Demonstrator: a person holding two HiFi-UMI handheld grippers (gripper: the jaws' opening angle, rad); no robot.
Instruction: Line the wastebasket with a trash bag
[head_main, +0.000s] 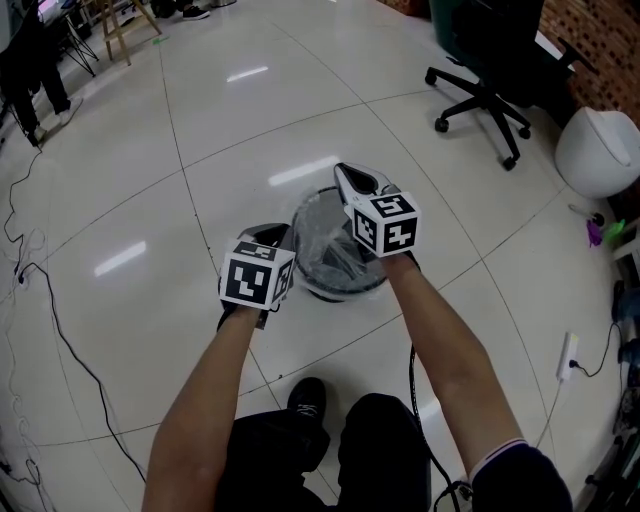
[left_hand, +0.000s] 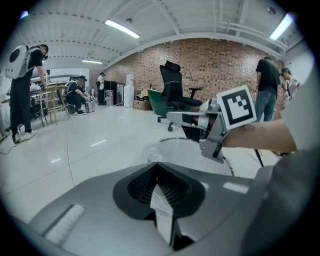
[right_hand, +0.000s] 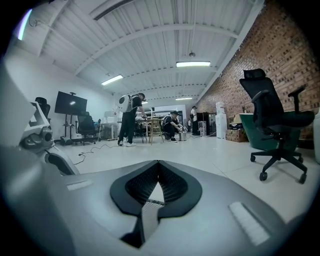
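Note:
A round mesh wastebasket (head_main: 303, 279) stands on the floor in front of me with a clear trash bag (head_main: 335, 250) inside it. My left gripper (head_main: 274, 233) sits at the basket's near left rim, jaws shut. In the left gripper view the film bunches right at its tips (left_hand: 156, 164) and a pale strip runs between the pads. My right gripper (head_main: 342, 172) hovers over the far rim, shut. The right gripper view (right_hand: 158, 162) looks out across the room with no film showing ahead of the tips. It also shows from the side above the basket (left_hand: 172, 142).
A black office chair (head_main: 490, 90) stands at the back right beside a white rounded object (head_main: 600, 150). Cables (head_main: 40, 290) trail over the floor at left, and a power strip (head_main: 567, 355) lies at right. My shoe (head_main: 308, 398) is just behind the basket. People stand far off (right_hand: 131, 117).

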